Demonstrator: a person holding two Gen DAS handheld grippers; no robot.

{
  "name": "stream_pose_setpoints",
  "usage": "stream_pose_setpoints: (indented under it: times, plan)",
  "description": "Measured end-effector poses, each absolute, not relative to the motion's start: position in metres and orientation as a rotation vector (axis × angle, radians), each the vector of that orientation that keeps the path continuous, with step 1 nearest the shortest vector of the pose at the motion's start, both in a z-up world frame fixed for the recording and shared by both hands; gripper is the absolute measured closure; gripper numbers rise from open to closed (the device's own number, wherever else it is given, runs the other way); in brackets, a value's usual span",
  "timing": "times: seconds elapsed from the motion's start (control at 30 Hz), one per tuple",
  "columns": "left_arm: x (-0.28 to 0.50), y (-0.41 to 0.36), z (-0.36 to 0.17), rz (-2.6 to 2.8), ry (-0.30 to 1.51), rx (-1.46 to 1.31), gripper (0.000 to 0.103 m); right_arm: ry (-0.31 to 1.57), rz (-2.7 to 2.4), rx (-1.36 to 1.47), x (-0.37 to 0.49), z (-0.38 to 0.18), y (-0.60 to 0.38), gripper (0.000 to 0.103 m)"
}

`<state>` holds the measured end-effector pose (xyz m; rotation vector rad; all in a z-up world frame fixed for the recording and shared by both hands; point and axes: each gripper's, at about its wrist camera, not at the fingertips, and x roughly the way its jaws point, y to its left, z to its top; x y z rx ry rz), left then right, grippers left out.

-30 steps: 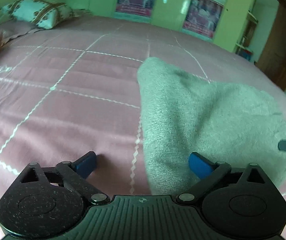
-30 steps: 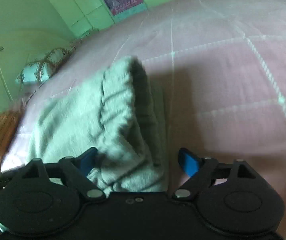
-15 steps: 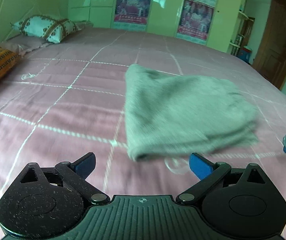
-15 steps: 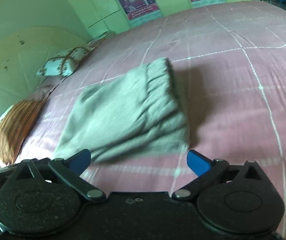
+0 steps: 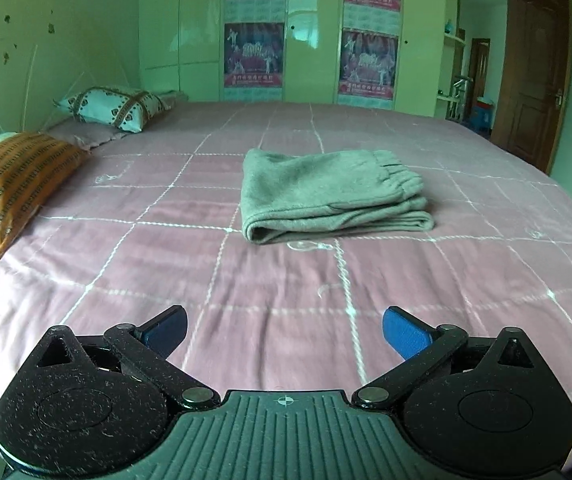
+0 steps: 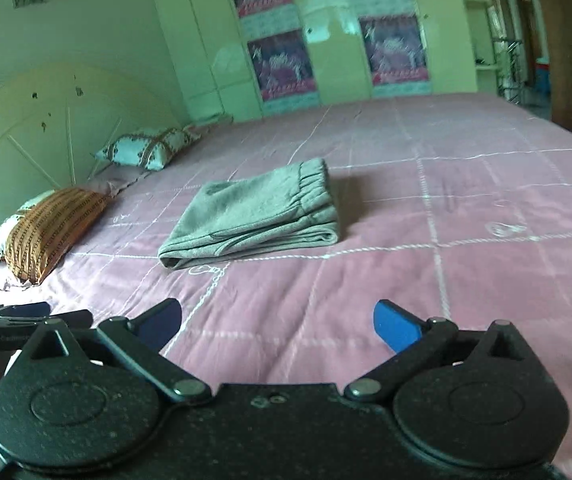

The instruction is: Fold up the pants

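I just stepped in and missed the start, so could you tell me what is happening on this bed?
A person is folding pants with two handheld claws. The grey pants lie folded in a compact stack on the pink checked bedspread, with the elastic waistband on top at the right end. Both the left claw and the right claw are open, empty and well short of the pants. The fold looks finished.

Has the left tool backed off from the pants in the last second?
Yes. The left tool has pulled back and up: the pants, formerly at its fingertips, now lie well ahead on the bedspread.
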<state>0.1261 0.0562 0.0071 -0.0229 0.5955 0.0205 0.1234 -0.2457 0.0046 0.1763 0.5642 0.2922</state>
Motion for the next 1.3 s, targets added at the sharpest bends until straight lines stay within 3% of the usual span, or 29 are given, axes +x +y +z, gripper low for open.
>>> stream_pose_setpoints:
  times: [0.4, 1.3]
  plan:
    - [0.036, 0.037, 0.023, 0.042, 0.393, -0.023, 0.000, 0.429, 0.234, 0.083, 0.037, -0.010, -0.245, 0.006]
    - [0.019, 0.042, 0.023, 0.078, 0.395, -0.083, 0.000, 0.368, 0.219, 0.110, 0.028, 0.001, -0.250, 0.006]
